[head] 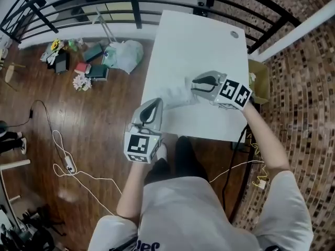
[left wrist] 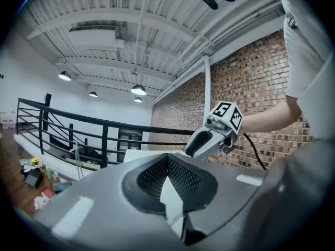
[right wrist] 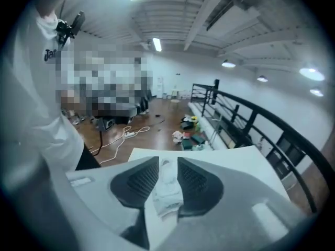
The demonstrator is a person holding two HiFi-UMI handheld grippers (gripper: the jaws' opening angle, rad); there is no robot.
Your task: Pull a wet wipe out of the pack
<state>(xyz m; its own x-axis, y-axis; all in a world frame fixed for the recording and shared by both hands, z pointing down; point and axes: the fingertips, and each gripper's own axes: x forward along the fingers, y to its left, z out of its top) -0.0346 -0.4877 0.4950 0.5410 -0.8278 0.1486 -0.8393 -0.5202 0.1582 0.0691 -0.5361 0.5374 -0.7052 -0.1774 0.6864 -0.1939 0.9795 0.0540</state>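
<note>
**Two grippers at the table, wipe lying in the right one's gap**

I've got the right gripper [head: 194,83] out over the white table [head: 199,35], tipped downward, with its fingers released. In the right gripper view the two dark pads stand apart, and the wet wipe [right wrist: 167,190] lies crumpled on the tabletop right in the gap between them. It runs along the gap and spreads wider at the near end. I don't think the pads are pressing on it, but the gap is narrow and the wipe's edges come close to both sides, so I can't be sure. From the head view the wipe is a pale rumpled patch just left of the right gripper's tips.

The left gripper [head: 155,103] sits at the near left edge of the table, just near of the wipe and pointing roughly level. Its fingers are clenched. In the left gripper view the tips meet in a point, and I can't see anything caught between them. That view looks across the table to the right gripper and the brick wall [left wrist: 251,82] behind it.

Far left on the wooden floor [head: 31,109] there's a pile of bags and boxes [head: 104,59]. A white cable [head: 60,156] trails along the floor at the near left.
</note>
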